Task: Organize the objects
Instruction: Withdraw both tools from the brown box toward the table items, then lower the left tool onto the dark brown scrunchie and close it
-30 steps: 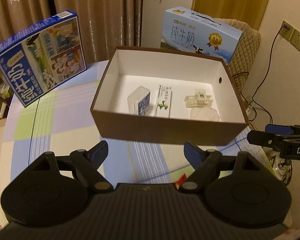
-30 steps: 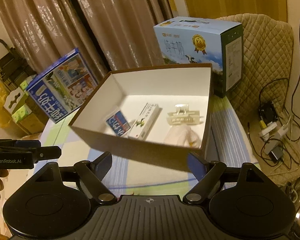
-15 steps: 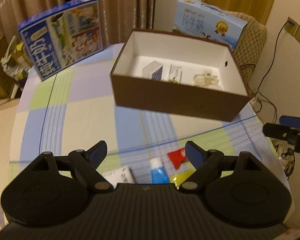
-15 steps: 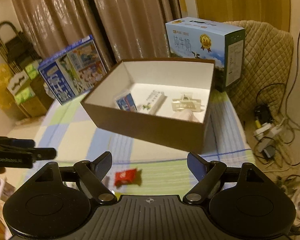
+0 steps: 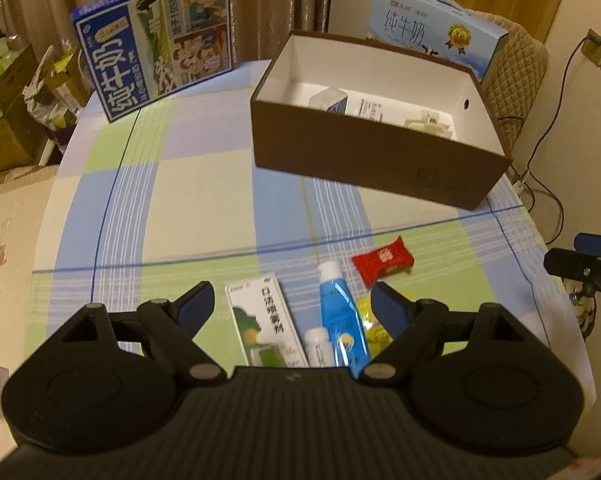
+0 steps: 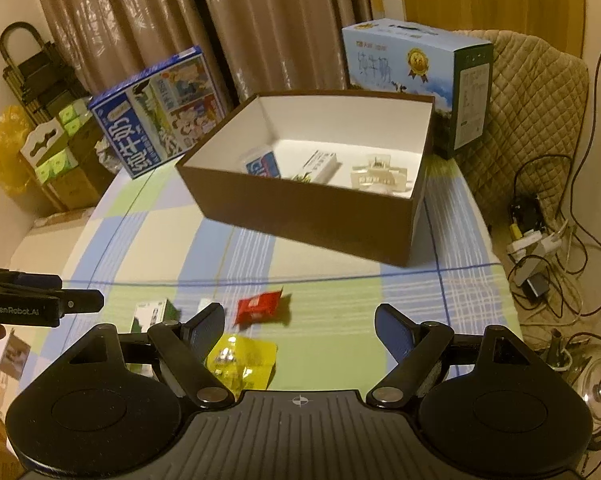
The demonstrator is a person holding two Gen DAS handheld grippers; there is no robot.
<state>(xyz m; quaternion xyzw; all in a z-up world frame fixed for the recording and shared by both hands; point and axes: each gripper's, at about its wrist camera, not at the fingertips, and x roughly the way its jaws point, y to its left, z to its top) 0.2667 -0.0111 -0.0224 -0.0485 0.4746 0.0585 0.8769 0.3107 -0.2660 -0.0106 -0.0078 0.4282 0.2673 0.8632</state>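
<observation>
Left wrist view: the left gripper (image 5: pixel 292 300) has drawn back from the brown box (image 5: pixel 364 152), now at 1 o'clock. Loose items have come into view: a white carton (image 5: pixel 266 320), a blue tube (image 5: pixel 340 316), a red sachet (image 5: pixel 382 262). Its fingers stand wide, holding nothing.

Right wrist view: the right gripper (image 6: pixel 298 326) has likewise retreated; the box sits at 12 o'clock, a yellow packet (image 6: pixel 244 358) near the left finger. Its fingers stand wide and empty. Judgement: the next pickup is due.
</observation>
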